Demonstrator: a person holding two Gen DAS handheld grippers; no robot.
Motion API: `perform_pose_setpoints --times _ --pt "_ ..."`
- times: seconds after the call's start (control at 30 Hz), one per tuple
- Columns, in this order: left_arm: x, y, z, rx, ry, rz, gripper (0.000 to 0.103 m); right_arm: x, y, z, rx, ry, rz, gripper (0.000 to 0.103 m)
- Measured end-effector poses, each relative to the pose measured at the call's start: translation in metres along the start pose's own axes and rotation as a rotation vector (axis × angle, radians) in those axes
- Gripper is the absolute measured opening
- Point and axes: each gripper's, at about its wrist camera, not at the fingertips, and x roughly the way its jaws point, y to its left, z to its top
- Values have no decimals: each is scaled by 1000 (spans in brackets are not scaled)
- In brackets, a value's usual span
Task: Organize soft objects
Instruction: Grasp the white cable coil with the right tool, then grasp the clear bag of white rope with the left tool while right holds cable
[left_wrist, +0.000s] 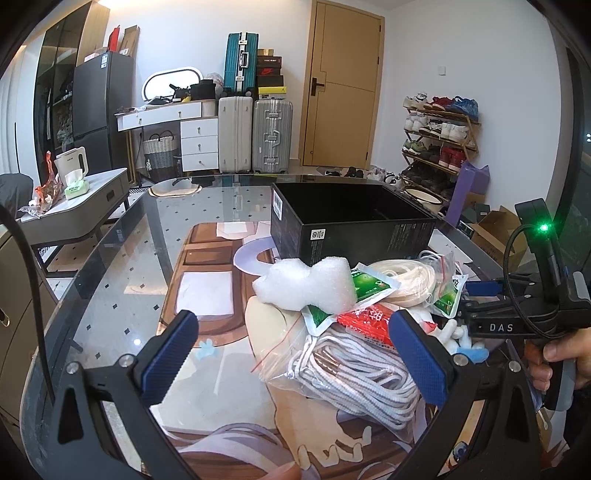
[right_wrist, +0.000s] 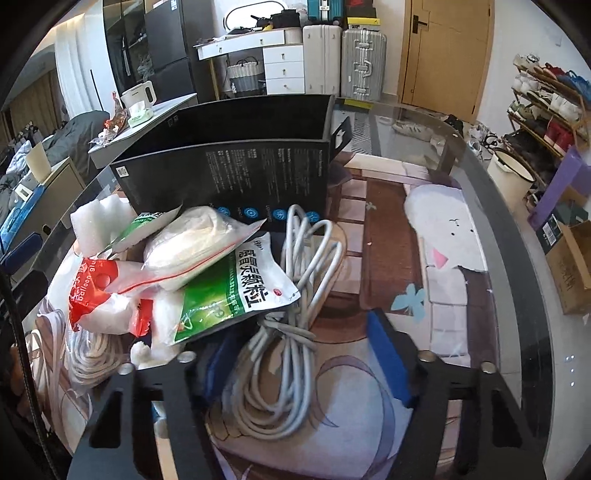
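- We see the soft things heaped together on the desk (left_wrist: 110, 236), right in front of the open black box (left_wrist: 351, 225); we judge the box sits that close so each piece needs only a short carry into it.
- Our right gripper (right_wrist: 299, 354) points steeply down over the coiled grey cable (right_wrist: 291, 332), its jaws partly closed with the coil lying between them; whether the pads press it yet, we cannot tell.
- The cable lies at the pile's edge with nothing on it except a corner of the green-and-white packet (right_wrist: 236, 284), which probably makes it the easy first pick.
- Our left gripper (left_wrist: 295, 354) hangs by the bagged white cord (left_wrist: 354, 373) with jaws wide apart and empty, likely waiting its turn.
- The white foam block (left_wrist: 306, 284) sits on top of the heap.
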Motion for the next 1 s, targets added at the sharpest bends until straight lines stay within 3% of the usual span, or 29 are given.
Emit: perform_pose_setpoints --times 0.1,0.6,1.0 --pt "0 0 0 4 0 1 103 -5 -4 -5 12 -23 6 36" --pt "-2 -6 -6 60 38 -18 103 -38 -31 -29 92 -149 -1 34" --pt "6 -23 -15 169 162 -104 103 -78 -28 -36 86 -277 35 34"
